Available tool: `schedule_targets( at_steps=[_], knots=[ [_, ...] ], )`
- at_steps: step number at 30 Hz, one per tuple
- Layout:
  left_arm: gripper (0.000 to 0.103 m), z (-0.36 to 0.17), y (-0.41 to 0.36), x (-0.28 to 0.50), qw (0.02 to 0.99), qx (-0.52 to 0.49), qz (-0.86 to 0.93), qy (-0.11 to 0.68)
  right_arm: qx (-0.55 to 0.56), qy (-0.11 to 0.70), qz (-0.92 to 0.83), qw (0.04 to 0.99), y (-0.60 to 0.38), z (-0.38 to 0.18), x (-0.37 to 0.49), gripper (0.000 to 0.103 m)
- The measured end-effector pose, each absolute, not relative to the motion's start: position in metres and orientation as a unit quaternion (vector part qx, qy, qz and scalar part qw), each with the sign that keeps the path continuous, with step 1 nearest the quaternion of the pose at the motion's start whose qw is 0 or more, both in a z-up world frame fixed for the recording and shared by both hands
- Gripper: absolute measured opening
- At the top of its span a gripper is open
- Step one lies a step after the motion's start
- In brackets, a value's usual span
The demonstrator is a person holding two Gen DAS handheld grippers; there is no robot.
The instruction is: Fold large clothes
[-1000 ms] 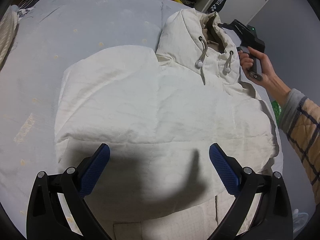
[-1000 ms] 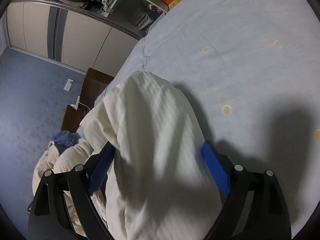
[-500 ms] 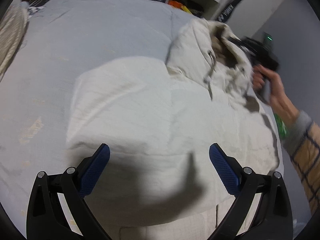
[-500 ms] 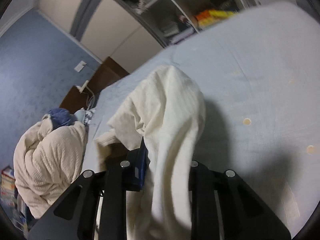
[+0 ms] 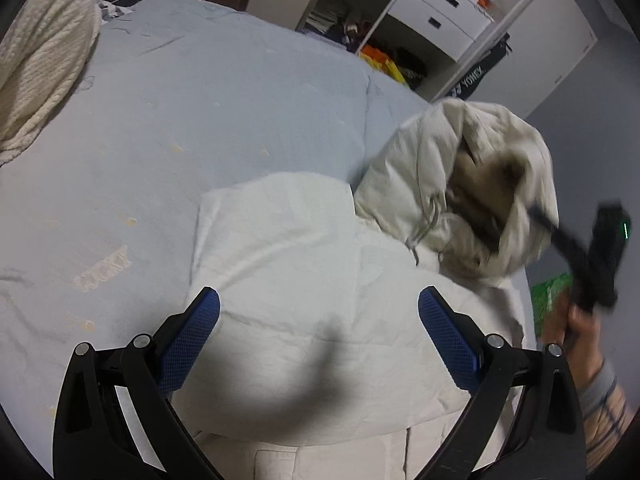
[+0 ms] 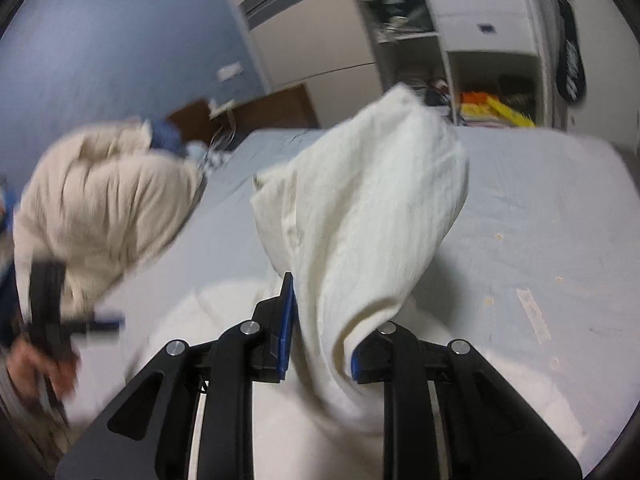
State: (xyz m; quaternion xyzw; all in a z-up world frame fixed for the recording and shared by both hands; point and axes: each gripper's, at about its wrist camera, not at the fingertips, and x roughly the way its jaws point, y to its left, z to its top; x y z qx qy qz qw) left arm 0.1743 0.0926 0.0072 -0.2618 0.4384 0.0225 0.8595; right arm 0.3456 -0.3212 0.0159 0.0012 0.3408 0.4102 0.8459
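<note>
Across our pale-blue bed (image 5: 240,128), right gripper (image 6: 320,328) clenches the jacket's hood (image 6: 368,216) between its fingers; left gripper (image 5: 320,344) gapes released above the jacket (image 5: 288,280).

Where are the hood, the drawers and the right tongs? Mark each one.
hood (image 5: 432,160), left wrist view, its outer side.
drawers (image 5: 440,8), left wrist view, a white front.
right tongs (image 6: 320,320), right wrist view, shut on the hood cloth.

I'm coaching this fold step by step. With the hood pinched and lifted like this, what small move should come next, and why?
Probably carry the hood across and lay it flat onto the jacket's folded body. The right gripper is shut on the hood fabric and holds it raised off the bed, while the left gripper hovers open over the body, gripping nothing.
</note>
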Motion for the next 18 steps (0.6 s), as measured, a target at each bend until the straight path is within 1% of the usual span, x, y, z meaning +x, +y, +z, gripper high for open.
schedule_targets(
  at_steps=[9, 13, 18],
  knots=[
    [0.096, 0.023, 0.099, 0.172, 0.867, -0.265, 0.023, 0.421, -0.068, 0.355, 0.403, 0.841, -0.331, -0.021, 0.250, 0.019],
    [0.096, 0.028, 0.097, 0.173, 0.869, -0.262, 0.018, 0.418, -0.098, 0.351, 0.395, 0.843, -0.341, -0.035, 0.222, 0.019],
    [0.096, 0.030, 0.097, 0.168, 0.872, -0.259, 0.015, 0.416, -0.114, 0.351, 0.376, 0.850, -0.351, -0.037, 0.204, 0.021]
  ],
)
